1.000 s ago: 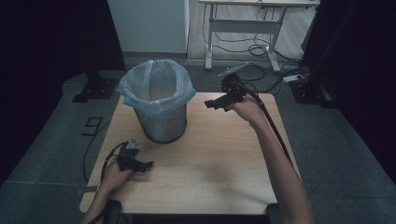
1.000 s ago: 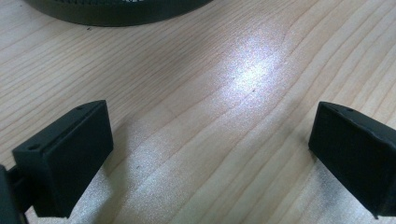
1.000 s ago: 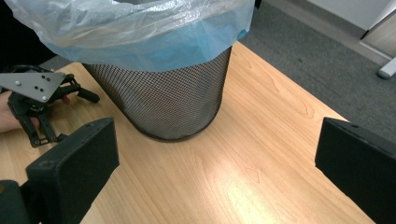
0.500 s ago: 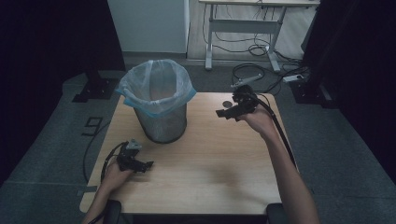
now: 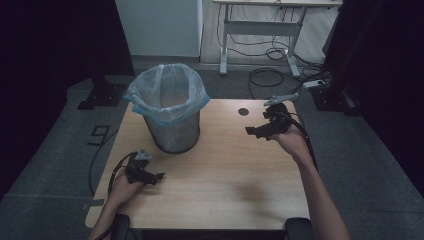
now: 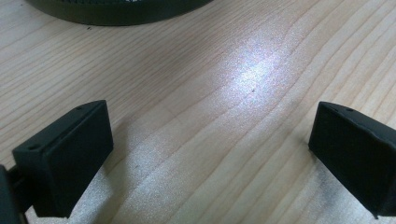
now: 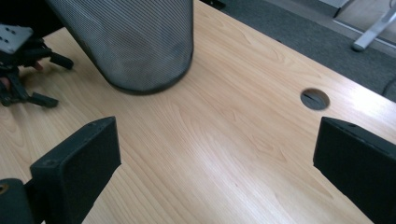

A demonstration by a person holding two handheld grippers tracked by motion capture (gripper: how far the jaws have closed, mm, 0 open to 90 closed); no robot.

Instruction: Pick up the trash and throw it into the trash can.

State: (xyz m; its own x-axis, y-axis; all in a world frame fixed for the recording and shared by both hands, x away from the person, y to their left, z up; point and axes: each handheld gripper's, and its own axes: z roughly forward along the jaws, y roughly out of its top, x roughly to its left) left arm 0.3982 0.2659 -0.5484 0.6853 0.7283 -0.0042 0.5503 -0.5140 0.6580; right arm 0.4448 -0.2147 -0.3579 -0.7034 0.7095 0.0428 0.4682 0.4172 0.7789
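My right gripper point(image 5: 252, 132) hangs over the table's point(image 5: 220, 195) right half, jaws spread wide with nothing between them. My left gripper point(image 5: 155, 177) rests low near the front-left edge, equally wide and empty. The mesh bin point(image 5: 171, 131) with its plastic liner point(image 5: 145, 102) stands back-left, touched by neither, so I judge the work either finished or not begun. The right gripper view adds a cable hole point(image 7: 314, 99); the left gripper view shows the bin's base rim point(image 6: 116, 11) close ahead.
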